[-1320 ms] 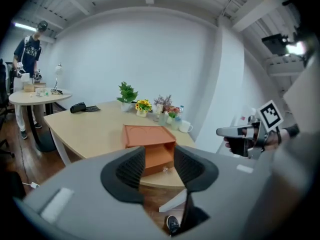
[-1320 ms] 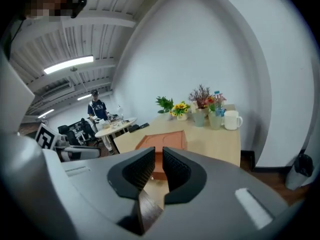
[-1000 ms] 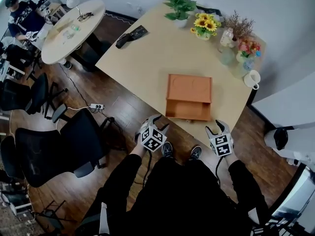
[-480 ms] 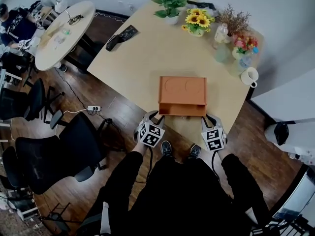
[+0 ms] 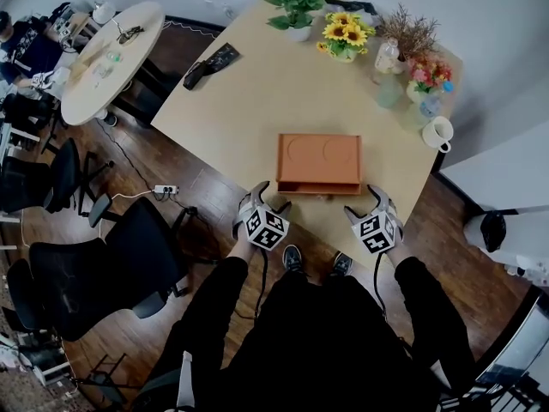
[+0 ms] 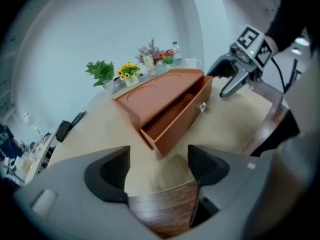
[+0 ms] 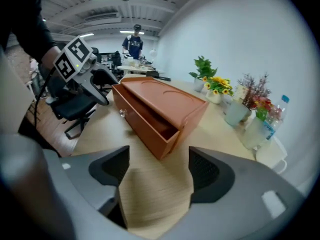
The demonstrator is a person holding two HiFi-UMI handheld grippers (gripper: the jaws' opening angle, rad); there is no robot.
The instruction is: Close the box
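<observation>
An orange wooden box lies on the light wooden table, close to its near edge. Its drawer stands partly pulled out toward me, with a small knob on the front; the right gripper view shows that knob too. My left gripper hovers at the table edge just left of the drawer front. My right gripper hovers just right of it. Both sets of jaws are opening, and nothing is between them. Neither gripper touches the box.
A potted plant, sunflowers, a bottle and a white mug line the table's far and right sides. Black devices lie far left. Black office chairs stand on the floor to my left.
Both grippers have risen to the table edge, one at each side of the drawer front. Their jaws stand wider than half a second ago. The head view has shifted.
</observation>
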